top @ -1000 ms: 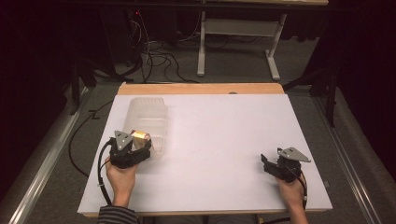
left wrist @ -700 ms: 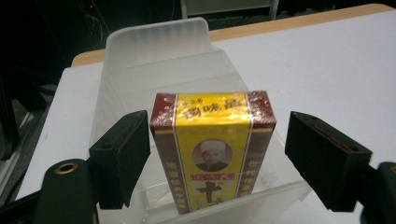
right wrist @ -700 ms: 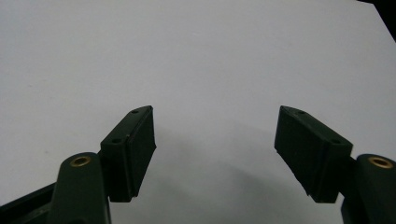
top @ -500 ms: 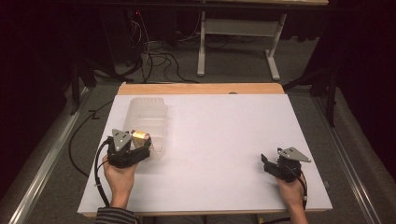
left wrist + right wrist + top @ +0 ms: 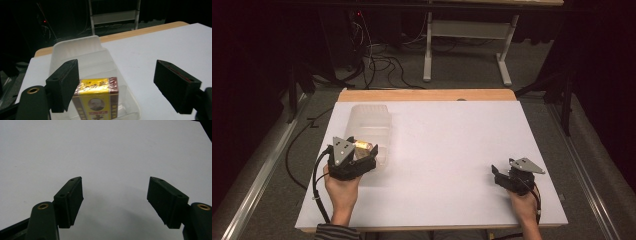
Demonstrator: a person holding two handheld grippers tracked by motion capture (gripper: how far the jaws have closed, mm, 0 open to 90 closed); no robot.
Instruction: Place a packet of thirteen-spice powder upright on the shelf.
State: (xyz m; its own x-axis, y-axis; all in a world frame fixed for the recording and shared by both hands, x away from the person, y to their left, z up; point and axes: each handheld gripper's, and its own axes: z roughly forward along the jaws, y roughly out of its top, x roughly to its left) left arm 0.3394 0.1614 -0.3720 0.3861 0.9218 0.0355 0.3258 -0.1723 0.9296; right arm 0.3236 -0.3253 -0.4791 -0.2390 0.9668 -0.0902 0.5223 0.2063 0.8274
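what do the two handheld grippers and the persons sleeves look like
Both the left gripper and the right gripper are black, each topped by a grey three-cornered plate and trailing a black cable. Their jaws are blocky black wedges on arms with brass-coloured pivot rings. A dark striped sleeve shows at the left wrist.

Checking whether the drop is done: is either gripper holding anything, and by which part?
Nothing is held. The left gripper stands open above the box in the bin; right gripper is open.
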